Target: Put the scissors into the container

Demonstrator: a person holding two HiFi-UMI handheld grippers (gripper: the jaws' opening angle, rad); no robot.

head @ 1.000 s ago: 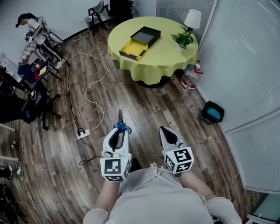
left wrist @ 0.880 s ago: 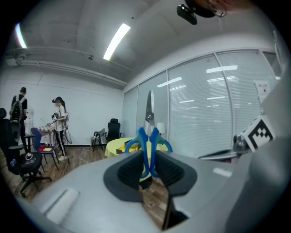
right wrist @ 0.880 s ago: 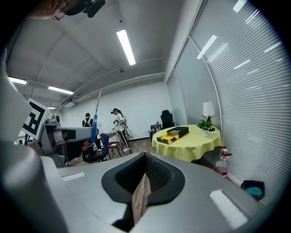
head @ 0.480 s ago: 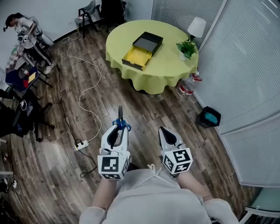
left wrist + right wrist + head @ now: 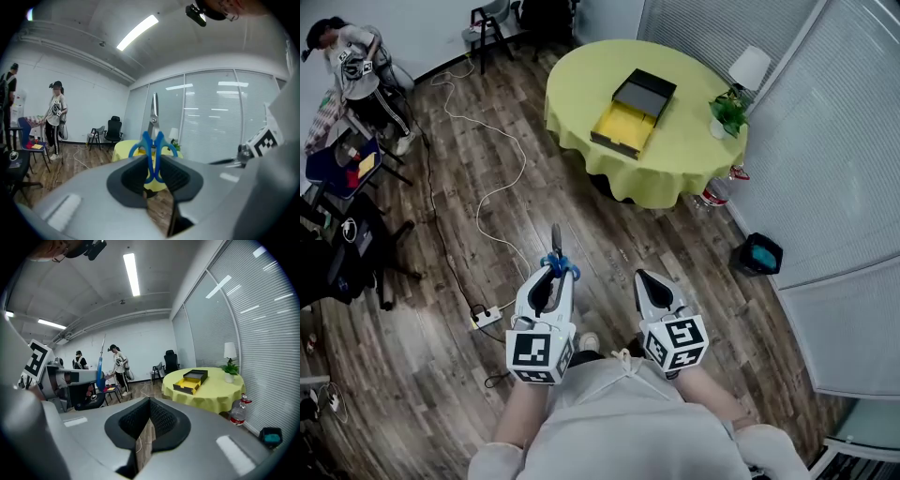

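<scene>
Scissors (image 5: pixel 558 265) with blue handles stand blades-forward in my left gripper (image 5: pixel 557 277), which is shut on the handles. In the left gripper view the scissors (image 5: pixel 153 149) rise from between the dark pads, with the steel blades pointing up. My right gripper (image 5: pixel 646 281) is beside the left one, shut with nothing in it; its pads meet in the right gripper view (image 5: pixel 149 420). The container (image 5: pixel 634 112) is a black box with a yellow tray pulled out. It lies on the round yellow table (image 5: pixel 684 159) well ahead of both grippers, and it shows again as the container (image 5: pixel 191 380) in the right gripper view.
A potted plant (image 5: pixel 729 112) and a white lamp (image 5: pixel 749 67) stand on the table's right side. A water bottle (image 5: pixel 717 192) and a dark bin (image 5: pixel 757 253) sit on the wood floor by the blinds. A power strip (image 5: pixel 486 317) with a white cable lies to the left. A person (image 5: pixel 349 58) stands by chairs at the far left.
The head view has shifted, so the table now lies a little further right and nearer. Both grippers keep the same pose, and the scissors stay in the left one.
</scene>
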